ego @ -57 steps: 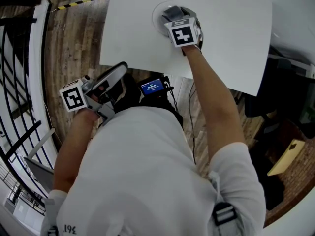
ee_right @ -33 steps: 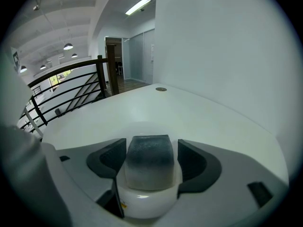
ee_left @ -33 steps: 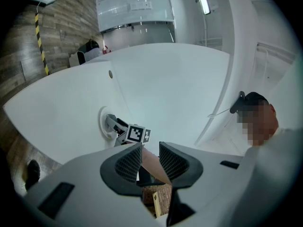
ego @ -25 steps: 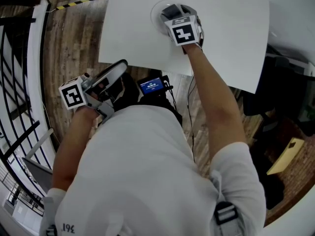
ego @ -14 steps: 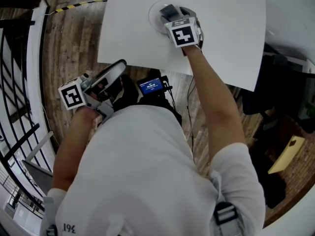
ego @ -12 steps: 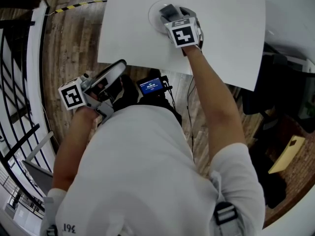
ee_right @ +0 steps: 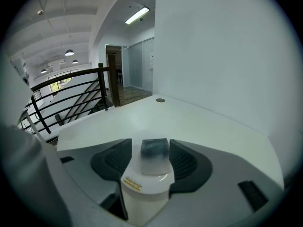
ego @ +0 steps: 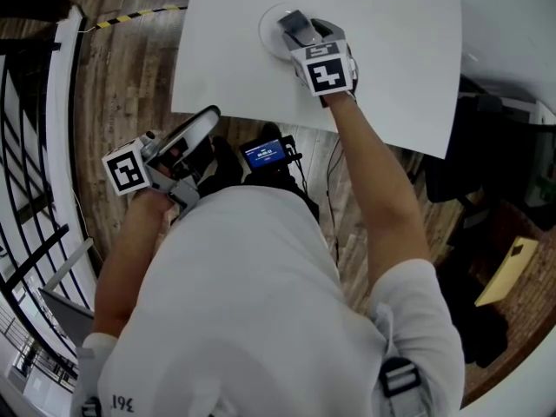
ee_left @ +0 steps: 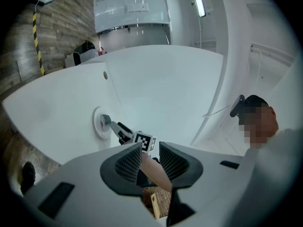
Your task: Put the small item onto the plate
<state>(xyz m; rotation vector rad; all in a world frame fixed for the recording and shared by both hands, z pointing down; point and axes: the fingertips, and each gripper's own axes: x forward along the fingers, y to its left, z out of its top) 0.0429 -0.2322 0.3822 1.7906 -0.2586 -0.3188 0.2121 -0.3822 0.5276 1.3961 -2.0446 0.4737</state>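
The small item (ego: 294, 26) is a grey block that rests on the round white plate (ego: 268, 33) near the far left of the white table (ego: 391, 59). My right gripper (ego: 311, 35) is just behind it. In the right gripper view the block (ee_right: 154, 149) stands between the two dark pads with a thin gap on each side, and the jaws are closing. My left gripper (ego: 211, 115) hangs off the table's near edge, over the floor. Its jaws stand slightly apart with nothing in them (ee_left: 150, 162). The left gripper view also shows the plate (ee_left: 97, 122) from afar.
A black railing (ego: 35, 146) runs along the left over the wood floor. A device with a blue screen (ego: 265, 155) lies below the table's near edge. The table has a small round grommet (ee_right: 160, 100) far from the plate. A yellow object (ego: 508, 272) sits at the right.
My right gripper has drawn back a little toward the person, so more of the block shows ahead of it on the plate. The left gripper has stayed in place.
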